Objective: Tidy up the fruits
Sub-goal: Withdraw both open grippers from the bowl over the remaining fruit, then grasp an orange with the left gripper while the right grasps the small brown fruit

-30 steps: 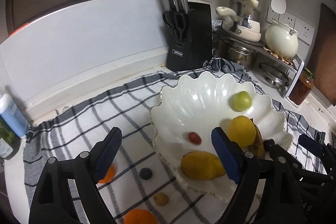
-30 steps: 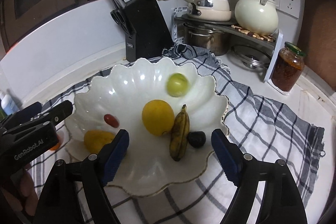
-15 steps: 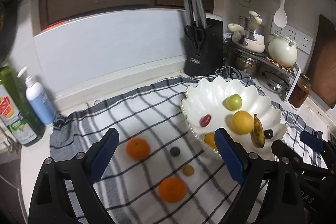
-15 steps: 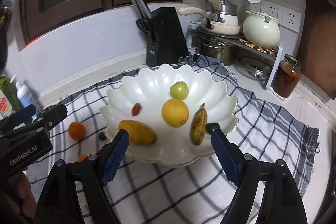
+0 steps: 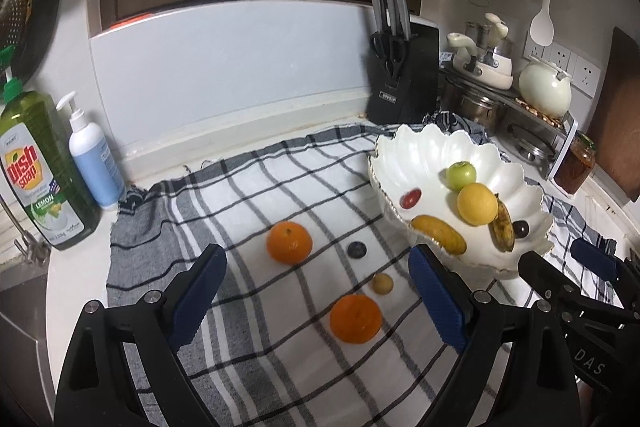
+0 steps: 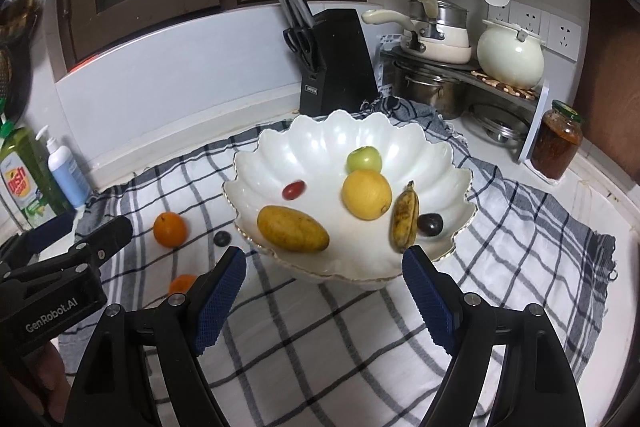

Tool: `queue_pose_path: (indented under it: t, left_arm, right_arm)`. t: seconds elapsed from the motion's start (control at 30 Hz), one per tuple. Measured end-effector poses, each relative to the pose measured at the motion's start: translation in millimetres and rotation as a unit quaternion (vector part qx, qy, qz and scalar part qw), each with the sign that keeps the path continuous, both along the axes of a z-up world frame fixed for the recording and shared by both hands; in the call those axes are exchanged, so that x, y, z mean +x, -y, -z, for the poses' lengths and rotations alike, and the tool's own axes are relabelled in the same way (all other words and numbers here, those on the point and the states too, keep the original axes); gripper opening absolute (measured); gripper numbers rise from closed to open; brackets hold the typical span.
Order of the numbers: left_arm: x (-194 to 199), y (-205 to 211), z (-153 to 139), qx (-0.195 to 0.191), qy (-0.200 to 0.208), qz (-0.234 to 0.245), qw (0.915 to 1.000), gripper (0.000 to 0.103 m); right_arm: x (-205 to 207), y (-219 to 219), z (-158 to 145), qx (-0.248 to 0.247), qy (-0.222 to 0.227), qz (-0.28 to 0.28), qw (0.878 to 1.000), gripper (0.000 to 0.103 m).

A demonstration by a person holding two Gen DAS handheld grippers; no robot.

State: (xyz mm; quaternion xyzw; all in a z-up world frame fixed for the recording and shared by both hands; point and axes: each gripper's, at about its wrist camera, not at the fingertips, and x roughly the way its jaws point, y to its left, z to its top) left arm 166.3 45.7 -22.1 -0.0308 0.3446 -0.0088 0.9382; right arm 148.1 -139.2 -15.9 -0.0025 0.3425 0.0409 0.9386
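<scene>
The checked cloth (image 5: 248, 195) covers the surface across the centre of both frames. The scalloped white bowl (image 6: 400, 135) rests on it, at centre in the right wrist frame and at centre right in the left wrist frame.

Bowl contents, right wrist frame:
- mango (image 6: 293, 229), lower left of the bowl
- yellow citrus fruit (image 6: 366, 194), centre
- banana (image 6: 405, 215), just right of the citrus fruit
- green apple (image 6: 363, 159), touching the citrus fruit from above
- dark plum (image 6: 430, 224), beside the banana
- small red fruit (image 6: 294, 189), left of centre

Fruit on the cloth, left wrist frame:
- one orange (image 5: 289, 242) at frame centre
- a second orange (image 5: 355, 317) below it, between the tong fingers
- small dark fruit (image 5: 356, 249) between the upper orange and the bowl
- small tan fruit (image 5: 383, 283) just above the lower orange

Left tongs (image 5: 316, 297): fingers wide apart, holding nothing, above the cloth. Right tongs (image 6: 325, 303): fingers wide apart, holding nothing, at the near rim of the bowl.

A knife block (image 6: 336, 63) stands behind the bowl. A dish soap bottle (image 5: 36, 167) stands at the left edge.
</scene>
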Motion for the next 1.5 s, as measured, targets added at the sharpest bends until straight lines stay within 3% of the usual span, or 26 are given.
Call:
queue_pose_path:
  t: [0.53,1.07,1.2,1.33,1.43,1.5]
  left_arm:
    - [6,16,48,0.007,-0.046,0.018,0.9987,0.092]
    - [25,34,85,0.016,-0.085,0.036,0.9956,0.076]
    - [29,36,93,0.021,-0.094,0.035,0.9947,0.062]
    - [31,40,100,0.020,-0.103,0.041,0.9936,0.059]
    - [31,43,103,0.020,-0.108,0.047,0.9929,0.047]
    - [31,43,103,0.021,-0.107,0.047,0.9930,0.044]
  right_arm:
    - [1,14,37,0.003,-0.024,0.020,1.000,0.081]
    - [13,24,62,0.011,-0.053,0.025,0.998,0.081]
    - [15,24,67,0.009,-0.058,0.024,0.998,0.081]
    - [16,26,71,0.010,-0.063,0.023,0.998,0.081]
    - [17,28,73,0.012,-0.065,0.025,0.998,0.081]
    - [17,29,74,0.014,-0.066,0.024,0.997,0.081]
